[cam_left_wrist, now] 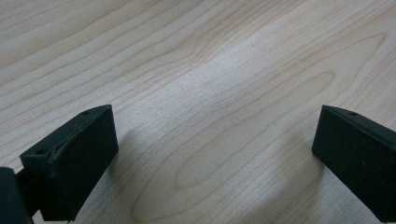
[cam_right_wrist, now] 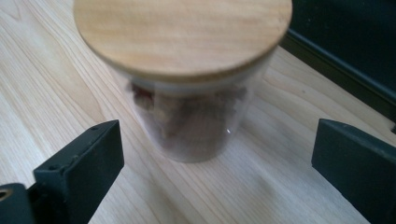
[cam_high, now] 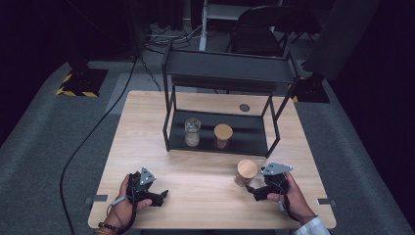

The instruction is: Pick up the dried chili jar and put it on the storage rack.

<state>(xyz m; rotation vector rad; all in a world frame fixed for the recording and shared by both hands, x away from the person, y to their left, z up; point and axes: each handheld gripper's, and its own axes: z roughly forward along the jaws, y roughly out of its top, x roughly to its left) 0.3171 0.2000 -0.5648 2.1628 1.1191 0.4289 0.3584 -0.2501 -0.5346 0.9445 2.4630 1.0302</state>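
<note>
A glass jar with a wooden lid [cam_high: 245, 172] stands on the wooden table [cam_high: 205, 176] just in front of the black shelf rack [cam_high: 222, 98]. My right gripper [cam_high: 255, 192] is open, low on the table right behind that jar [cam_right_wrist: 187, 70]; its jaws stand wide apart and the jar is just ahead of them, untouched. Brownish contents show through the glass. My left gripper [cam_high: 162, 196] rests open near the table's front left, with bare wood [cam_left_wrist: 210, 116] between its jaws. On the rack's lower shelf stand a clear glass jar [cam_high: 192, 132] and a second wooden-lidded jar [cam_high: 222, 135].
The rack's black base edge [cam_right_wrist: 336, 60] runs close behind the jar. A small dark round disc [cam_high: 244, 107] lies on the table behind the rack. A chair [cam_high: 259, 29] and cables [cam_high: 98, 122] are on the floor beyond.
</note>
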